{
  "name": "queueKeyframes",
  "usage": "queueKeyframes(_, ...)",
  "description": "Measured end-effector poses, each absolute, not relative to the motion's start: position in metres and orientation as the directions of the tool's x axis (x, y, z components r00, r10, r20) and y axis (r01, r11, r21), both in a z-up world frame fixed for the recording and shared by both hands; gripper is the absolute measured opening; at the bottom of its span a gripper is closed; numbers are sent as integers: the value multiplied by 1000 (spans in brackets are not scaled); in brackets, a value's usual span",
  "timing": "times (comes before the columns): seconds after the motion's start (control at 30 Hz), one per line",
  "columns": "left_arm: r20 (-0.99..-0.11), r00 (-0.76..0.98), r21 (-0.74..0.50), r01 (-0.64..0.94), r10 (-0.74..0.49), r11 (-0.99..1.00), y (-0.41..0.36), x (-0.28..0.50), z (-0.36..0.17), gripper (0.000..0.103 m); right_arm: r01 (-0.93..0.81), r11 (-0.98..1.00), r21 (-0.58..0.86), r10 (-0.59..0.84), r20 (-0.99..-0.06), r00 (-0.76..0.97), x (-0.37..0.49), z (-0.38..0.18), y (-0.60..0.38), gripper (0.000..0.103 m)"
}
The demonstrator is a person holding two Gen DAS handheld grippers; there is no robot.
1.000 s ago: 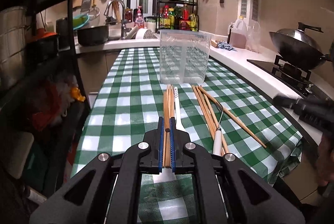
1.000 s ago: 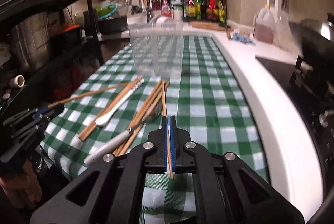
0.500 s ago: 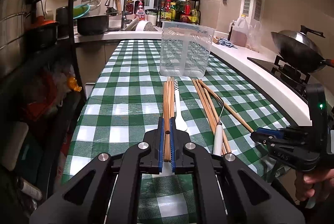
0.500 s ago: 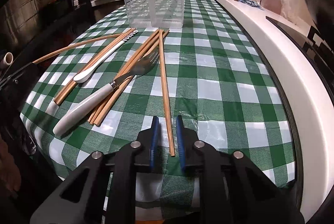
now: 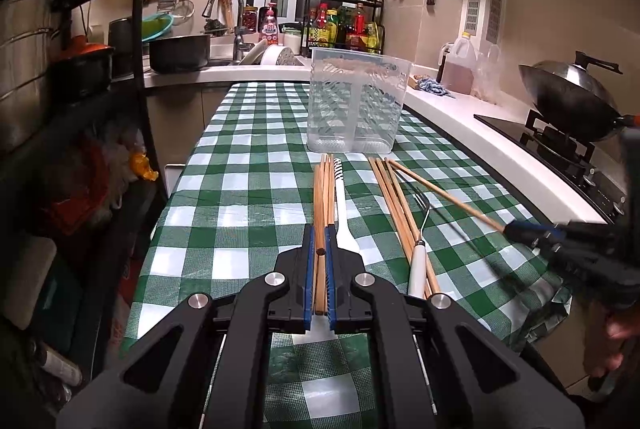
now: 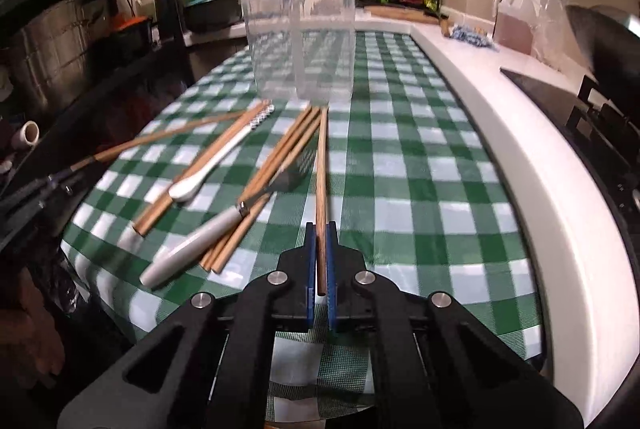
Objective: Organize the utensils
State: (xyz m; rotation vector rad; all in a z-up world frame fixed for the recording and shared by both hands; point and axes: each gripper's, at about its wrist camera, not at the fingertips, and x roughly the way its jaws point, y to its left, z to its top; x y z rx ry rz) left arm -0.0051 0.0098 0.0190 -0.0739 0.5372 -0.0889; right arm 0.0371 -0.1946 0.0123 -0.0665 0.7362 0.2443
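A clear plastic utensil holder (image 5: 358,101) stands mid-table on the green checked cloth; it also shows in the right wrist view (image 6: 302,45). My left gripper (image 5: 319,241) is shut on a wooden chopstick (image 5: 320,201) whose far end points at the holder. My right gripper (image 6: 319,237) is shut on another chopstick (image 6: 321,169). Loose on the cloth lie a white spoon (image 5: 341,205), a bundle of chopsticks (image 5: 390,201) and a white-handled fork (image 5: 418,241). The right gripper also shows in the left wrist view (image 5: 516,229), and the left gripper in the right wrist view (image 6: 56,181).
A white counter (image 5: 460,117) with a gas hob and wok (image 5: 568,105) runs along the right. A dark shelf rack (image 5: 60,109) with pots stands left. The sink (image 5: 224,41) and a bottle rack (image 5: 344,25) are at the back. The table's near edge is close.
My right gripper was open around the chopstick half a second ago and has shut on it, lifting its near end. My left gripper keeps its chopstick and has barely moved.
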Motion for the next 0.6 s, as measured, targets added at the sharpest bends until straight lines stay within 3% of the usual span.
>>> queueKeyframes(0.3,-468,879,-56,71,-90,996,4,-7,32,5,-253,967,21,220,-566,795,23,68,-206,4)
queueKeyframes(0.6,-430,898,-42,79,-90,996,2,-7,48,5,-264,964,26,238,-527,816,17,98,-216,4)
